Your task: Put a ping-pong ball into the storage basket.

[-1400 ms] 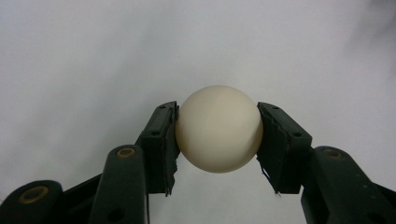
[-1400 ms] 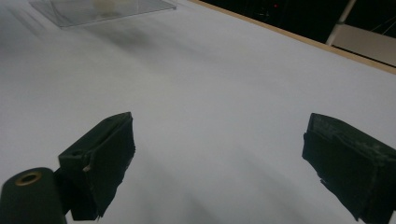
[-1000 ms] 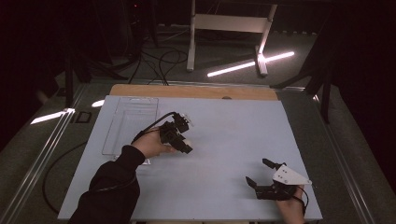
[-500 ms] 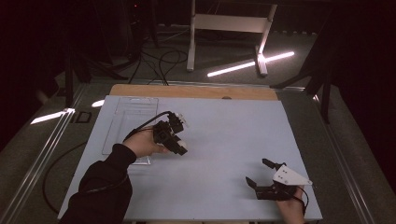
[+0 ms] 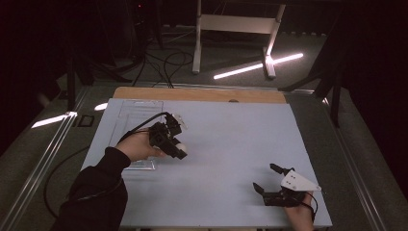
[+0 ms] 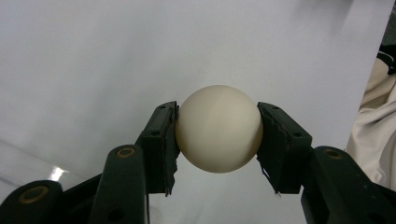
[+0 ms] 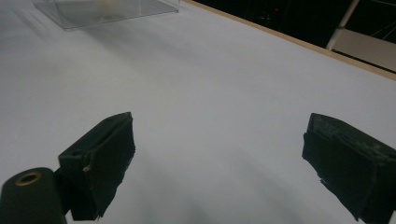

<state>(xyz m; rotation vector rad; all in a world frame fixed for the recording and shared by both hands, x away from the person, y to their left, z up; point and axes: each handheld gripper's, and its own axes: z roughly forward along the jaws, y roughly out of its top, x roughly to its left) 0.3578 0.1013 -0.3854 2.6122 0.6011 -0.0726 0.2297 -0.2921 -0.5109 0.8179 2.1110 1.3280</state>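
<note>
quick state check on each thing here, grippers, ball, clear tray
left gripper: shut on the ball, held above the table
ball: white, clamped between both pads, off the table
right gripper: open, nothing between its jaws, low over the near right of the table
clear tray: flat on the far left of the table; contents too unclear to tell
table: covered by a pale sheet

Ball [image 6: 218, 129] between left claw [image 5: 177, 148] pads, beside tray [image 5: 136, 115]; right claw [image 5: 270, 179] well apart, near table [image 5: 231, 130] edge.

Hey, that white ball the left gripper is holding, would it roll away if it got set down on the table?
Probably: the white ball is smooth and round, and the table looks flat. It likely slips easily, since the left gripper pinches only its sides.
</note>
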